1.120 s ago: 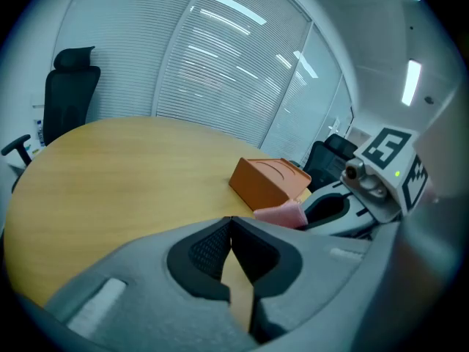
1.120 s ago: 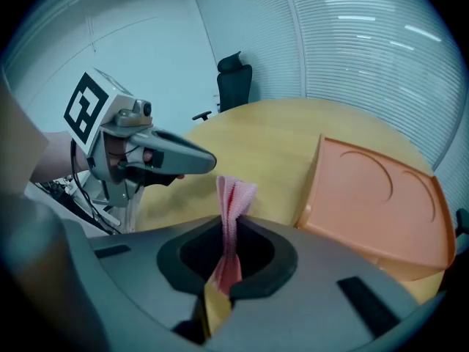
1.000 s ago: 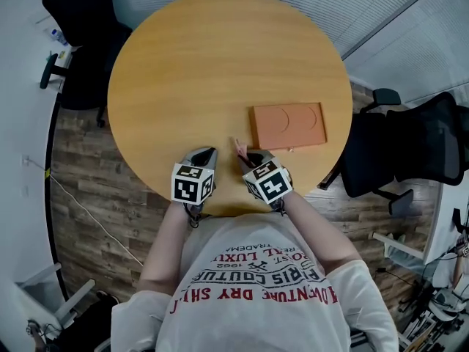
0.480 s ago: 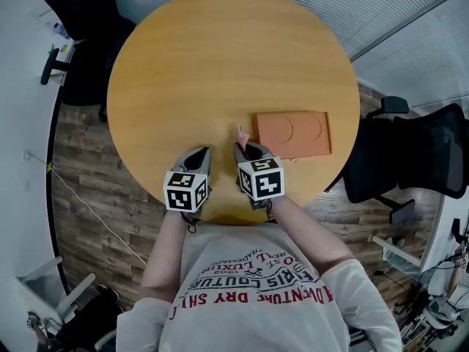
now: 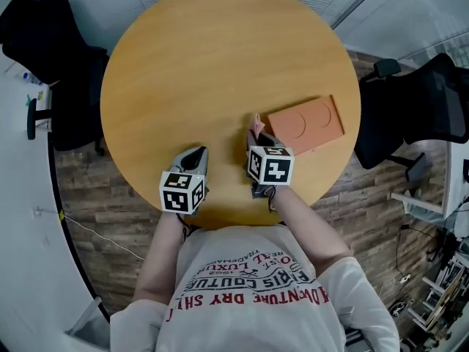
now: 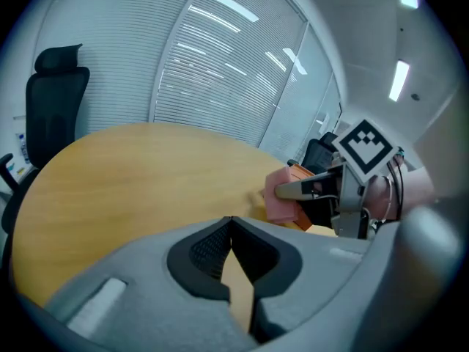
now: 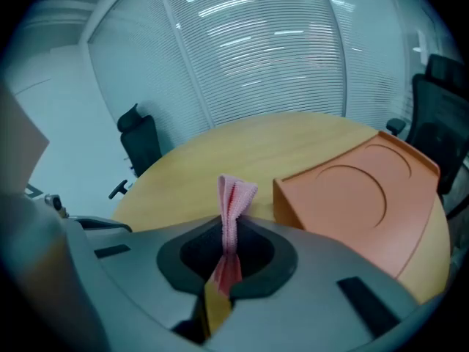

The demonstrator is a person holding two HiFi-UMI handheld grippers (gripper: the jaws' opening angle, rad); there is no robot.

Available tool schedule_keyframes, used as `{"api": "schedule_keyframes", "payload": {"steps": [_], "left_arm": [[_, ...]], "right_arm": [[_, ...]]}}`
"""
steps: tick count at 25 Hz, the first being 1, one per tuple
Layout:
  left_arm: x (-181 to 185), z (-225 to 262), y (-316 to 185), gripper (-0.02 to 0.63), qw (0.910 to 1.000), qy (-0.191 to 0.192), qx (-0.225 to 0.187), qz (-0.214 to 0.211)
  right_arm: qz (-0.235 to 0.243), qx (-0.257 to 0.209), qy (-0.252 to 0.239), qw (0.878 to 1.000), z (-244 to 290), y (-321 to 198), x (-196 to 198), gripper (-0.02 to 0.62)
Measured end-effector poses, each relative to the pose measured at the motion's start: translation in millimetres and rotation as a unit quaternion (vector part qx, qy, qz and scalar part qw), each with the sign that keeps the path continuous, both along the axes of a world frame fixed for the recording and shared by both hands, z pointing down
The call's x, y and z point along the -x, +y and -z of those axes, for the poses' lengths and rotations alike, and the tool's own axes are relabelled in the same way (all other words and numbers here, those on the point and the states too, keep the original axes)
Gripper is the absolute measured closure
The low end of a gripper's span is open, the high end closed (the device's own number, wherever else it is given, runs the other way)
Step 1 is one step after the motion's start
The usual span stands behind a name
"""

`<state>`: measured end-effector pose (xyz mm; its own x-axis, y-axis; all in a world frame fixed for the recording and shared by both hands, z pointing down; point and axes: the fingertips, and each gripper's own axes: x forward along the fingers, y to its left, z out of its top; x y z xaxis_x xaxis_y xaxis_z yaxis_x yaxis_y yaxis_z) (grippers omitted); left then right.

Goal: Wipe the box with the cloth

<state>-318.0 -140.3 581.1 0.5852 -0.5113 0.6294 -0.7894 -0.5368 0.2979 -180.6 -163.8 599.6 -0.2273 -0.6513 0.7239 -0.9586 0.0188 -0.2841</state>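
Observation:
A flat orange box (image 5: 305,125) with two round recesses in its top lies on the round wooden table (image 5: 205,64), near its right edge; it also fills the right of the right gripper view (image 7: 359,196). My right gripper (image 5: 258,132) is shut on a folded pink cloth (image 7: 233,204), which sticks up between the jaws just left of the box's near corner. The cloth (image 6: 280,205) and the right gripper (image 6: 315,189) also appear at the right of the left gripper view. My left gripper (image 5: 196,155) rests over the table's near edge, jaws shut with nothing between them.
Black office chairs stand around the table: one at the left (image 5: 51,57) and two at the right (image 5: 429,101). Slatted blinds (image 7: 278,57) cover the glass wall beyond the table. The floor is wood planking (image 5: 88,196).
The right gripper has carried the pink cloth up and to the right, closer to the box's near corner. The head view has turned, so the box now looks tilted. The left gripper stays put.

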Motion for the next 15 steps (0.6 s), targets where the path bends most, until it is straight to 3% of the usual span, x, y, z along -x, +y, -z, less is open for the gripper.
{"api": "schedule_keyframes", "payload": {"steps": [5,15], "left_arm": [[6.0,-2.7,-4.7,0.597,0.9994,0.005,0.008,-0.034],[-7.1,-5.1,-9.1,0.597,0.9976,0.016,0.01,-0.066]], "right_arm": [[-0.076,0.011,0.004,0.997,-9.1,-6.9,-19.8,0.562],[-0.125,0.022,-0.007,0.992,-11.9,-0.3,-29.7,0.563]]}}
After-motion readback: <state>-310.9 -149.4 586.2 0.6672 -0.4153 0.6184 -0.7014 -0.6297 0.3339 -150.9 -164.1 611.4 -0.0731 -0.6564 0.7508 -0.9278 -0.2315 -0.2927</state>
